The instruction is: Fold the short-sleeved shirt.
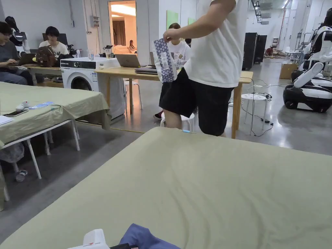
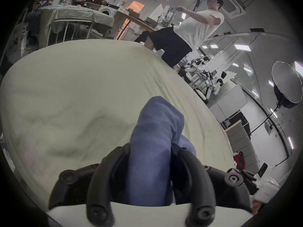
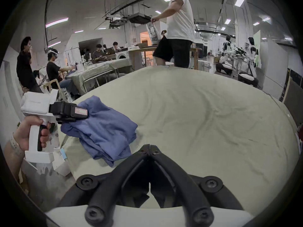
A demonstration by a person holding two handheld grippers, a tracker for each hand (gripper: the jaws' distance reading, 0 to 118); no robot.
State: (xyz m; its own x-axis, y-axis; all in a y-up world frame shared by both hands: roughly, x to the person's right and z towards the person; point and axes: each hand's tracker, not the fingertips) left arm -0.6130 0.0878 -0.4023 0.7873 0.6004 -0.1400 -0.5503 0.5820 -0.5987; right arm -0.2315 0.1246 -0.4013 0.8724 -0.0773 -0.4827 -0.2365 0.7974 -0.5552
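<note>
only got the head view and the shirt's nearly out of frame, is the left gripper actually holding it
observer: Yes. The left gripper has both fingers pressed on a bunch of the blue shirt.
operator: and the right one
observer: The right gripper is shut with nothing between its fingers, pointing out over the bare table cover.
operator: is the shirt spread out at all
observer: No. In the right gripper view it is a crumpled bundle, its upper part held up by the left gripper and its lower part lying on the table cover near the edge.
</note>
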